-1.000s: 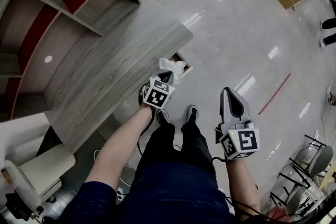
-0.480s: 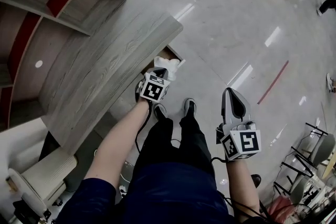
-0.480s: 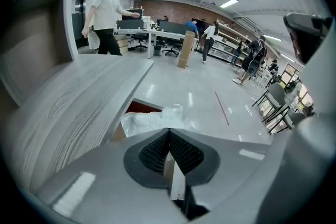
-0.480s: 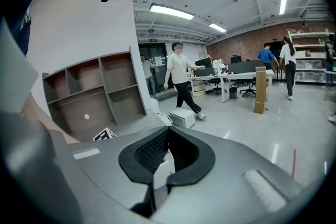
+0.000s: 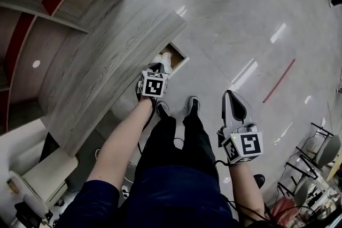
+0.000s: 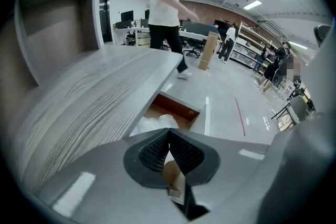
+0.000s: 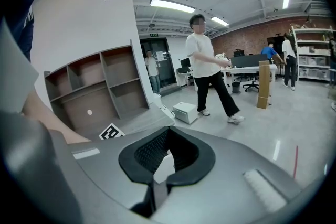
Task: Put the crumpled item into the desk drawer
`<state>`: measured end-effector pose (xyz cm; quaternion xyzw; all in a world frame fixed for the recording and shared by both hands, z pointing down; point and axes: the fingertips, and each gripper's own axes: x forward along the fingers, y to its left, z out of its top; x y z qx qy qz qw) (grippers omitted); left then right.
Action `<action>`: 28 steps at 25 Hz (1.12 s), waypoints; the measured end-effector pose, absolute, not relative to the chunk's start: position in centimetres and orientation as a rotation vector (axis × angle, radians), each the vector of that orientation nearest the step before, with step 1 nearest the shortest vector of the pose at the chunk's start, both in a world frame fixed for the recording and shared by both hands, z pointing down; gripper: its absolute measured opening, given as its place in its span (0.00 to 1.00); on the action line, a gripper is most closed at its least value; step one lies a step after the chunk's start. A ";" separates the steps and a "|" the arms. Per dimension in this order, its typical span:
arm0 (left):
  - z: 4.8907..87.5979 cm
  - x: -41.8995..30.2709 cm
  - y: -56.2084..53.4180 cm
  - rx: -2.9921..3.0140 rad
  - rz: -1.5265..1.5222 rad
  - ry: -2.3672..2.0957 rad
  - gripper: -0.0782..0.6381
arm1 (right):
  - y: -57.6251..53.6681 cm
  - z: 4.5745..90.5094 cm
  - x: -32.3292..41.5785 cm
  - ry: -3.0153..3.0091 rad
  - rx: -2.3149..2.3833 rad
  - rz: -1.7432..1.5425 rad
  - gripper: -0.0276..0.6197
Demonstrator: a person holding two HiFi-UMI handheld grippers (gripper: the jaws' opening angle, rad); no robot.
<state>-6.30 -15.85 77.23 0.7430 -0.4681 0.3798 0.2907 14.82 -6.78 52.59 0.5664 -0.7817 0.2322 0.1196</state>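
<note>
The desk drawer [image 5: 181, 56] stands pulled out from under the grey wood desk top [image 5: 107, 61], showing a reddish-brown inside [image 6: 178, 109]. The white crumpled item [image 5: 166, 58] sits in the drawer mouth, right at the tips of my left gripper [image 5: 158, 67]. In the left gripper view the jaws of that gripper [image 6: 168, 131] meet at the tips, with the crumpled item [image 6: 153, 124] bunched just behind them over the drawer. My right gripper [image 5: 231, 95] hangs over the floor to the right, shut and empty [image 7: 168, 130].
A person [image 6: 165, 13] walks across the floor beyond the desk, also seen as a person [image 7: 210, 71] in the right gripper view. A white box [image 7: 185, 112] lies on the floor by the shelf unit [image 7: 100, 86]. Chairs [image 5: 315, 168] stand at the lower right.
My left gripper has carried the crumpled item forward and down to the open drawer. A person's legs have come into the top of the head view. The right gripper has hardly moved.
</note>
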 end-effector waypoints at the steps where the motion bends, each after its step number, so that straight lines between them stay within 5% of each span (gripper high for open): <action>1: 77.5 -6.3 -15.8 1.965 1.016 -1.251 0.12 | -6.8 52.8 14.7 -2.285 1.652 0.683 0.05; 18: 73.9 -6.5 -14.7 2.019 0.876 -1.258 0.12 | -9.5 52.1 12.0 -2.363 1.548 0.621 0.05; 28: 60.9 -11.4 -17.8 2.132 0.578 -1.523 0.12 | -14.3 47.6 11.2 -2.460 1.574 0.455 0.05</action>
